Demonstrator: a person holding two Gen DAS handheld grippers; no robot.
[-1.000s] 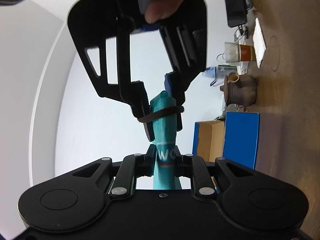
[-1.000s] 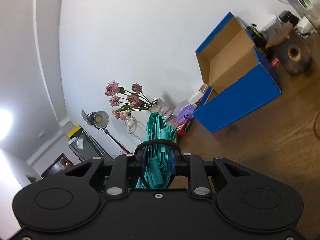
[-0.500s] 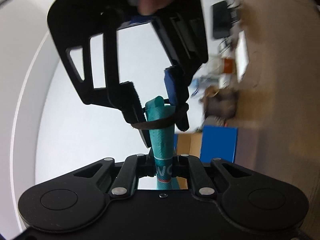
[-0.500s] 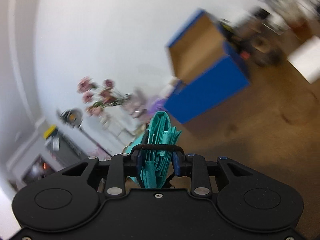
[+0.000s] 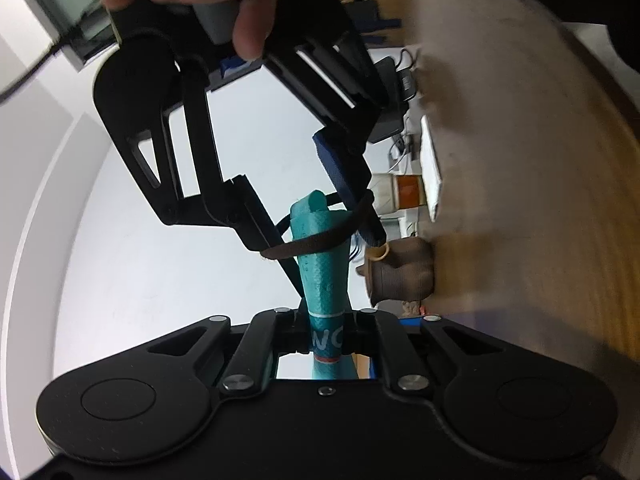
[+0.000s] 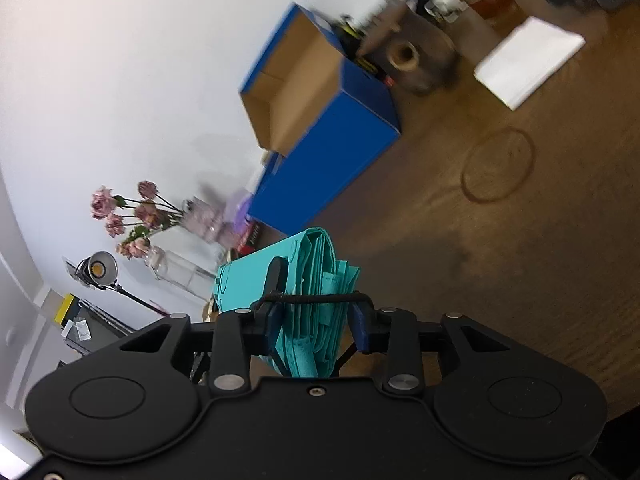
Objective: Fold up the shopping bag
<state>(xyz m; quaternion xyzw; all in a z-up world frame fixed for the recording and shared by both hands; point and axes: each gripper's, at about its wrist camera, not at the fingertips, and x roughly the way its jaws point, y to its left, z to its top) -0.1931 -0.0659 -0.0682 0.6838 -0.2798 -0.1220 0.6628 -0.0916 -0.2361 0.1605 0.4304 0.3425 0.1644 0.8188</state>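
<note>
The teal shopping bag (image 5: 323, 268) is folded into a tight bundle and held in the air above the table. My left gripper (image 5: 326, 330) is shut on its lower end, where white lettering shows. My right gripper (image 5: 320, 236) is seen in the left wrist view straddling the upper end, with a black elastic band (image 5: 316, 242) stretched across its fingers and around the bundle. In the right wrist view the bag (image 6: 308, 300) sits between the right gripper's (image 6: 316, 312) fingers, with the band (image 6: 316, 298) across its front.
A wooden table (image 6: 500, 248) lies below. On it are an open blue cardboard box (image 6: 320, 128), a brown ceramic jar (image 6: 416, 56), a white pad (image 6: 528, 60) and glass cups (image 5: 400, 196). Dried pink flowers (image 6: 128, 216) and a lamp (image 6: 98, 270) stand by the white wall.
Both grippers have swung with the bundle, so the background has shifted. The right gripper's fingers have spread wider, stretching the band around the bag's upper end.
</note>
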